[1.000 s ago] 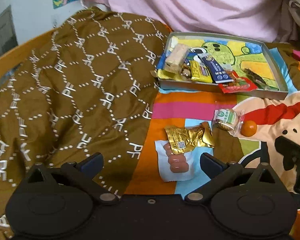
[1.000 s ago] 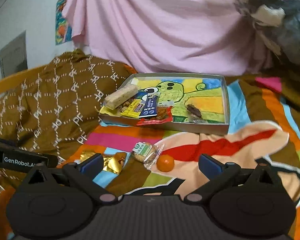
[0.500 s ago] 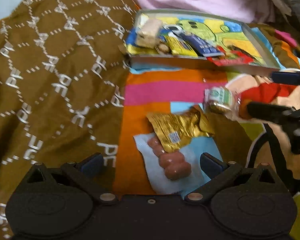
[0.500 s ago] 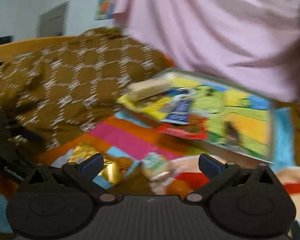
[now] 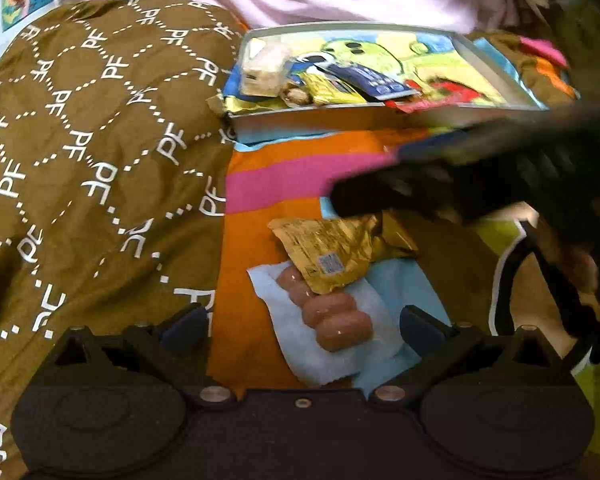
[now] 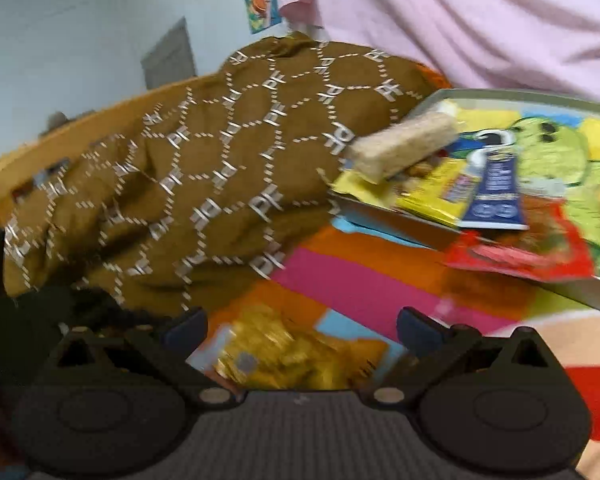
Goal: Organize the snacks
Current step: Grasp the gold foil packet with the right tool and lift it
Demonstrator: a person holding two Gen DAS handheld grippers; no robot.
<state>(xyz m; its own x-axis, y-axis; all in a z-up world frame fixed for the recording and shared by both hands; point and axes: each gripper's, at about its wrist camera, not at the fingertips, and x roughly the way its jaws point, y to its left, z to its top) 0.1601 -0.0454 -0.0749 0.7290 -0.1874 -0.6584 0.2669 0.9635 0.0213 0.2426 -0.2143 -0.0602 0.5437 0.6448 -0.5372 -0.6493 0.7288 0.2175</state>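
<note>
The gold packet [image 5: 340, 252] lies at frame centre on the striped bedspread [image 5: 284, 176], overlapping the upper end of the sausage pack [image 5: 324, 316]. The sausage pack's long axis runs from upper left to lower right. The blurred right claw [image 5: 364, 176] crosses above the packet from the right. The tray [image 5: 320, 120] of snacks sits at upper centre. Left claw [image 5: 304, 324]: wide open, empty, straddling the sausage pack. Right claw [image 6: 302, 326]: wide open, empty, gold packet [image 6: 292, 356] between its fingers.
</note>
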